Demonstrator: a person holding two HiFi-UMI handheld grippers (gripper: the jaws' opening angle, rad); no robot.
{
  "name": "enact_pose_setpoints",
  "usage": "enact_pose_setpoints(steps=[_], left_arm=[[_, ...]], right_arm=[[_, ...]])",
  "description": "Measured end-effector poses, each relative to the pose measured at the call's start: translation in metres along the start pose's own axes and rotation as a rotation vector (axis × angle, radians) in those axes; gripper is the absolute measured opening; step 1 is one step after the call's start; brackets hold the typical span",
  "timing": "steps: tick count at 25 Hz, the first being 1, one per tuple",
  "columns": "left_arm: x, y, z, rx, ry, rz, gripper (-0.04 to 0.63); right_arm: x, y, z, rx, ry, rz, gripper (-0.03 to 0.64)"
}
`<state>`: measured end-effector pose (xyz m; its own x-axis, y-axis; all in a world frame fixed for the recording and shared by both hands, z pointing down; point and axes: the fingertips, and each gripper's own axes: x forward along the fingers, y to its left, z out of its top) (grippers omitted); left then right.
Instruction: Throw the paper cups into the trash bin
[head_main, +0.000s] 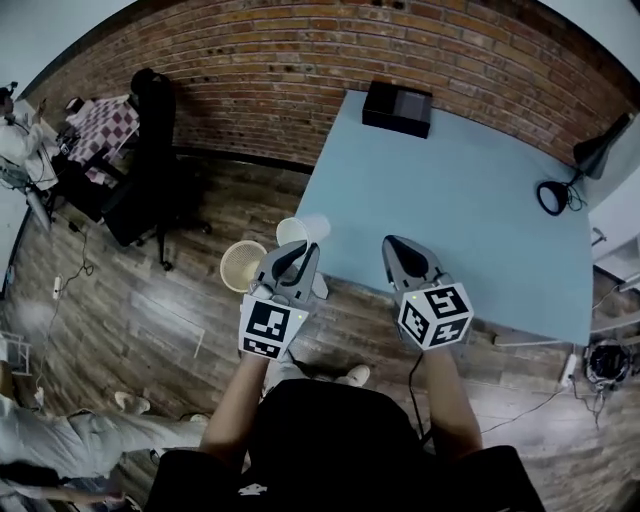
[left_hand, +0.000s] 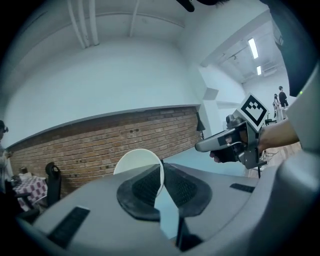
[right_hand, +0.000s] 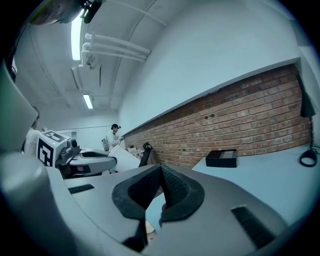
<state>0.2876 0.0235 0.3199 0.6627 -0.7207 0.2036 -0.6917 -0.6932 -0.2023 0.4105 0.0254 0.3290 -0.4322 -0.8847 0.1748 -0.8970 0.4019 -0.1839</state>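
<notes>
Blue tabletop (head_main: 480, 200): no further cups seen.
Trash bin (head_main: 243, 265): on floor beside tabletop corner; aim above its mouth.
Left gripper (head_main: 297, 256): pinching cup wall; release only over bin.
Right gripper (head_main: 403, 252): pressed together, empty.
Paper cup (head_main: 305, 229): near bin, not yet above.

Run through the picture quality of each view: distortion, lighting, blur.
Head view: strong fisheye bows the brick wall and the table edges, under even, soft light. Left gripper view: dark vignette in the corners, ceiling lights blown out, paper cup evenly lit without glare. Right gripper view: the strip light glares, and the brick wall curves and tilts.
</notes>
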Motion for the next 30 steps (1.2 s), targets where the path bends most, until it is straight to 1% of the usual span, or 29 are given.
enact_pose_setpoints(steps=[5, 10, 15, 21, 30], left_arm=[[-0.034, 0.046, -0.014, -0.045, 0.003, 0.101, 0.029], [-0.068, 0.092, -0.034, -0.071, 0.015, 0.158, 0.029], [-0.105, 0.14, -0.053, -0.097, 0.024, 0.205, 0.029], [-0.141, 0.191, -0.069, -0.118, 0.01, 0.251, 0.029], [-0.195, 0.252, -0.102, -0.155, -0.006, 0.288, 0.029]], right_arm=[[0.035, 0.04, -0.002, -0.022, 0.023, 0.078, 0.005], [0.073, 0.086, -0.003, -0.054, 0.045, 0.132, 0.005], [0.11, 0.135, -0.002, -0.074, 0.059, 0.177, 0.005], [0.148, 0.184, -0.007, -0.086, 0.071, 0.199, 0.005], [0.194, 0.257, -0.014, -0.116, 0.074, 0.23, 0.005]])
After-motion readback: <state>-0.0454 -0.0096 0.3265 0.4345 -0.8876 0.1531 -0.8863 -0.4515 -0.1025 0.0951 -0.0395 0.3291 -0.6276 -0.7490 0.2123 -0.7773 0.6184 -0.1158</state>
